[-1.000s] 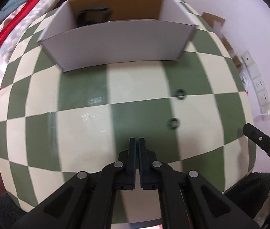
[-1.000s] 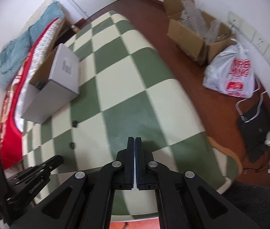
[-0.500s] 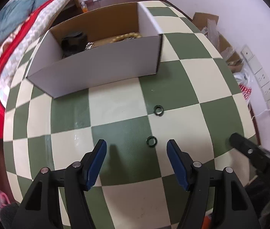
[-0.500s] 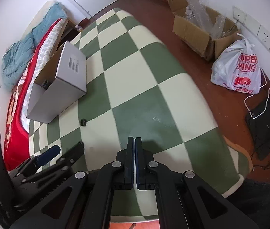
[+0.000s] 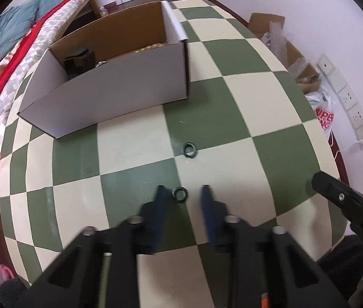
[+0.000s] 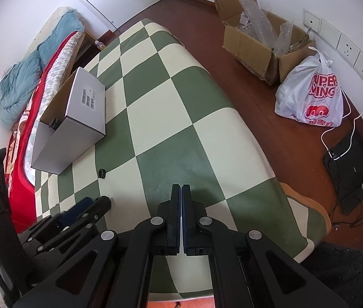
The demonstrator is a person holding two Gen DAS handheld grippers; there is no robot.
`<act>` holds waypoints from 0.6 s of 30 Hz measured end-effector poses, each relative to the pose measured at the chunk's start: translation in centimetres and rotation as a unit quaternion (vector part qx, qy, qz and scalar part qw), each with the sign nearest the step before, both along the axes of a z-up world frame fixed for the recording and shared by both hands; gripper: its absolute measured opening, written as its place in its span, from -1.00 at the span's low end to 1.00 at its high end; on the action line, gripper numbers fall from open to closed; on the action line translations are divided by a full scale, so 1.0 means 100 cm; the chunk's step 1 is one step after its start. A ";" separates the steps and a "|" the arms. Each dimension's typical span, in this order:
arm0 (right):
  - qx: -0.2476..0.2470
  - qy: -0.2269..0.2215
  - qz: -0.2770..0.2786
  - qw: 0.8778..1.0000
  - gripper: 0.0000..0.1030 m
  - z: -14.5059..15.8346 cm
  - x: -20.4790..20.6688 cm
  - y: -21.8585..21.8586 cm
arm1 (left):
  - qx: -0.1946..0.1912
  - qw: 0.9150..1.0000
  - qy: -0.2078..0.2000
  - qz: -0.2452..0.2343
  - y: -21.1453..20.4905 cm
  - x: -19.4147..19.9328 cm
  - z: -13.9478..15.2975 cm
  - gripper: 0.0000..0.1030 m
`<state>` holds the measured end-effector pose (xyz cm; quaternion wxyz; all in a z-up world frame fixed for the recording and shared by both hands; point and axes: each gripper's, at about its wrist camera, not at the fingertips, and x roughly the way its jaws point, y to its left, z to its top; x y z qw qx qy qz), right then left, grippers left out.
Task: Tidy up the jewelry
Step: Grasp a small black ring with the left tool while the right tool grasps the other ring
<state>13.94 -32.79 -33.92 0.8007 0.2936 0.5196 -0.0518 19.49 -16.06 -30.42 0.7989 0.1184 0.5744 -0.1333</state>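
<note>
Since half a second ago the left gripper (image 5: 182, 192) has been lowered, its blue pads parted either side of the near dark ring (image 5: 179, 194) at lower centre. A second ring (image 5: 189, 150) lies above it, below the open box (image 5: 120, 87); a pickup is judged imminent. The right gripper (image 6: 181, 197) is pressed together, empty.

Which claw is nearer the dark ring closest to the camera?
Left. The left claw brackets the near ring, open. The right claw sits shut off to its right.
</note>
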 end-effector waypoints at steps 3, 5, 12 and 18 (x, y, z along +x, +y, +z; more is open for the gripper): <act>-0.002 -0.002 0.000 1.000 -0.98 0.002 0.001 0.001 | -0.001 1.000 -0.001 -0.002 0.000 -0.002 0.001 -0.81; -0.005 -0.004 0.001 1.000 -0.98 0.004 0.000 0.002 | -0.007 1.000 0.000 0.001 0.002 -0.002 0.000 -0.82; 0.002 -0.018 0.021 1.000 -0.98 0.014 0.007 0.012 | -0.010 1.000 -0.009 0.026 0.032 0.002 0.008 -0.82; 0.012 -0.033 0.099 0.994 -0.75 0.019 0.039 0.058 | 0.000 0.997 -0.015 0.072 0.086 0.014 0.010 -0.82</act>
